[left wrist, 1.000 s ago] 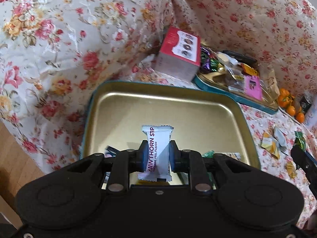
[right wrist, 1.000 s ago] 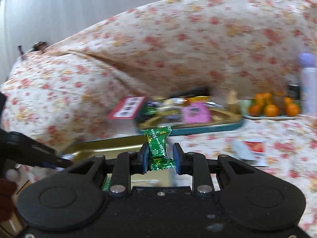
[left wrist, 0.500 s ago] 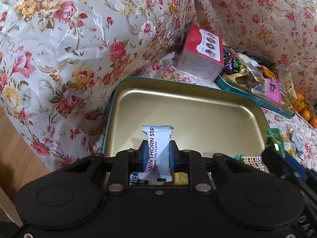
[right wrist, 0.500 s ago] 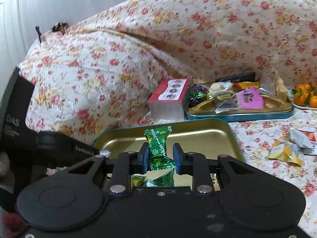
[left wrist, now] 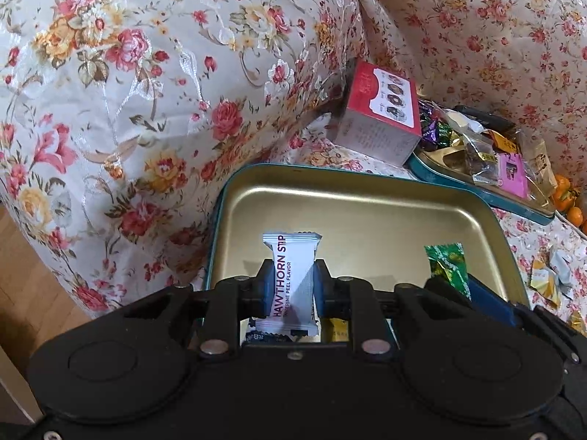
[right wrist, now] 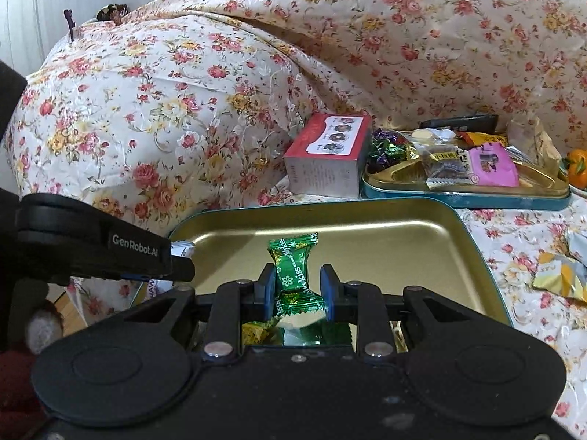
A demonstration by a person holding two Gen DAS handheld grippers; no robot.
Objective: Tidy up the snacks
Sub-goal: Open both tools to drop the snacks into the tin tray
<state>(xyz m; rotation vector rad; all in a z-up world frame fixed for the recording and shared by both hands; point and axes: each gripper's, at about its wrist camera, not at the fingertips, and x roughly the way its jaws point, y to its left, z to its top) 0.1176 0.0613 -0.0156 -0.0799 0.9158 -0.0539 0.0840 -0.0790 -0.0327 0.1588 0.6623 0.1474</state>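
The white hawthorn-strip snack packet (left wrist: 293, 278) stands upright, long axis at 12 o'clock, pinched at its middle in my left hand-held gripper (left wrist: 290, 288) over the near end of the gold-lined teal metal tin tray (left wrist: 367, 212). At 3 o'clock, my right hand-held gripper (right wrist: 298, 288) is closed loosely around the waist of a green twist-wrapped candy (right wrist: 293, 269) above the same tray. A few wrappers lie at its near edge; the rest looks bare. Beyond, at 1 o'clock, a second teal tin (right wrist: 466, 190) holds mixed sweets.

Upright over gold tin tray (left wrist: 367, 216): white hawthorn strip packet (left wrist: 292, 278) at 9 o'clock, green twist-wrapped candy (right wrist: 295, 275) at 3 o'clock, both clamped between jaws.
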